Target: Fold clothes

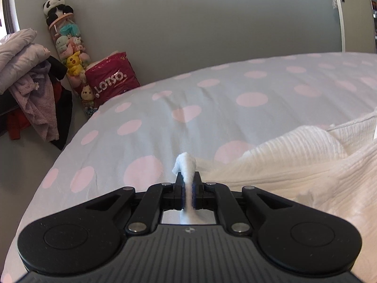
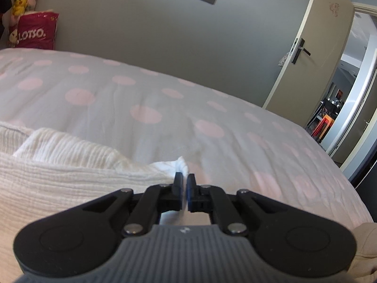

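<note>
Left wrist view: looks along the left gripper over a bed.
Left jaws: closed tight on a bunched edge of the white garment; a tuft of the cloth sticks out past the fingertips and a strip of it runs back between the pads.
Garment position: spread over the bed to the right of the left gripper, ribbed and crumpled, rising into a soft fold near the right edge of the view.
Bed cover: pale grey with pink dots, lightly creased ahead of the fingertips.
Far left corner: a tall clear tube of plush toys with a panda on top leans against the grey wall; a pink bag marked LOTSO stands just beside it.
Left edge: a pile of clothes, pale and lilac, well apart from the bed's garment.

Right wrist view: looks along the right gripper over the same bed.
Right jaws: drawn together on a thin corner of the white garment; a small white tuft pokes out just beyond the fingertips.
Garment position: lies to the left of the right gripper, filling the lower left of the view, with a thicker fold farther back.
Bed cover: dotted, somewhat blurred.
Background: an open door with a dark handle at right; the pink bag at upper left.
</note>
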The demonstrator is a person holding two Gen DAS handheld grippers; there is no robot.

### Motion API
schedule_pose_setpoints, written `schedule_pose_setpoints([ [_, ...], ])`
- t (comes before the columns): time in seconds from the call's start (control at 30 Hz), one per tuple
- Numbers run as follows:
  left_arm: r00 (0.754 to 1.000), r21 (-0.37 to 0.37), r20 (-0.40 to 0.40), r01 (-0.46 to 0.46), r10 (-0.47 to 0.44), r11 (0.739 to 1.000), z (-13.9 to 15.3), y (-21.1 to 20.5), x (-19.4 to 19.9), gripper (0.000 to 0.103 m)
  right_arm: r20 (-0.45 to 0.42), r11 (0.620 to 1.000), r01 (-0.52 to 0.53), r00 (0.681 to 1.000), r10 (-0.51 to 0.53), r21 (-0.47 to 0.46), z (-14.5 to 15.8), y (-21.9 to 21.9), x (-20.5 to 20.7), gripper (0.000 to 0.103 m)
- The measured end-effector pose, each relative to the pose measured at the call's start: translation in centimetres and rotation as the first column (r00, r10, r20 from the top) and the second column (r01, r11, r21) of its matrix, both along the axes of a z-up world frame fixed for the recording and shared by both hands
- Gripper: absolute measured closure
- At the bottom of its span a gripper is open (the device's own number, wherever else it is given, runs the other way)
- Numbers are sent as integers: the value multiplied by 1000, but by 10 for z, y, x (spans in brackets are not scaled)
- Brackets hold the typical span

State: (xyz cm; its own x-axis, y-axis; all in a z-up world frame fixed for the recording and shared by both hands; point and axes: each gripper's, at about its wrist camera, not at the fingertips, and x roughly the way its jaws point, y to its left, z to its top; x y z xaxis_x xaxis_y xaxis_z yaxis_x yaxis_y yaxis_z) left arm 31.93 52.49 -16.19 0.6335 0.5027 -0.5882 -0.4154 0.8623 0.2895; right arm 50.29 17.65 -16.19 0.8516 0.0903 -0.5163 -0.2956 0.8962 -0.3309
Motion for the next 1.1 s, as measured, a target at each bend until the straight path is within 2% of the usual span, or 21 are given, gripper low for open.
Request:
schedule_pose_setpoints([
  [0.1,999,4,-42,-11,11,1000,-12,1,7,91,-43,1000,17,999,-17,-1,-11,6,10,95],
  [0.13,998,-5,-62,-18,18,1000,-15,3,9,88,-67,1000,23,997,-23,-4,-14,7,13,91],
  [0.17,997,-27,-81,-21,19,999,-16,5,11,81,-91,1000,25,996,-25,0,-16,7,16,79],
  [0.2,995,-51,-99,-23,18,998,-17,8,12,78,-109,1000,22,994,-20,17,-16,5,18,71],
  [0.23,996,-63,-84,-20,15,998,-14,11,10,74,-114,999,15,993,-10,41,-14,3,19,62],
  [0.33,999,-94,30,16,-13,995,9,19,2,49,-117,991,-33,992,48,132,2,-6,22,48],
  [0.4,997,-103,57,57,-51,993,22,21,7,49,-119,979,-100,985,122,175,12,-4,24,45],
  [0.5,989,-117,42,146,-142,982,27,13,22,48,-132,961,-188,967,217,202,13,12,22,42],
  [0.6,983,-129,31,186,-183,974,21,1,37,40,-144,939,-256,945,293,229,11,29,19,42],
  [0.73,989,-197,26,148,-146,969,4,-1,53,40,-161,930,-190,955,249,313,-3,37,25,39],
  [0.83,989,-183,-62,122,-135,975,-18,-7,63,40,-208,941,-156,952,224,301,-21,43,29,39],
  [0.9,989,-150,-61,122,-132,981,-27,-11,63,36,-226,955,-145,952,206,258,-30,48,31,34],
  [0.97,992,-132,-48,106,-114,985,-29,-10,64,23,-222,958,-129,957,189,258,-33,47,35,18],
  [1.0,994,-130,-43,99,-105,987,-29,-8,65,22,-224,959,-121,958,181,256,-35,45,36,14],
  [1.03,994,-140,-35,97,-103,985,-28,-7,66,22,-231,957,-113,957,178,268,-37,42,38,13],
  [1.1,993,-181,-17,110,-115,977,-28,-9,65,39,-234,947,-108,955,183,301,-40,38,38,18],
])
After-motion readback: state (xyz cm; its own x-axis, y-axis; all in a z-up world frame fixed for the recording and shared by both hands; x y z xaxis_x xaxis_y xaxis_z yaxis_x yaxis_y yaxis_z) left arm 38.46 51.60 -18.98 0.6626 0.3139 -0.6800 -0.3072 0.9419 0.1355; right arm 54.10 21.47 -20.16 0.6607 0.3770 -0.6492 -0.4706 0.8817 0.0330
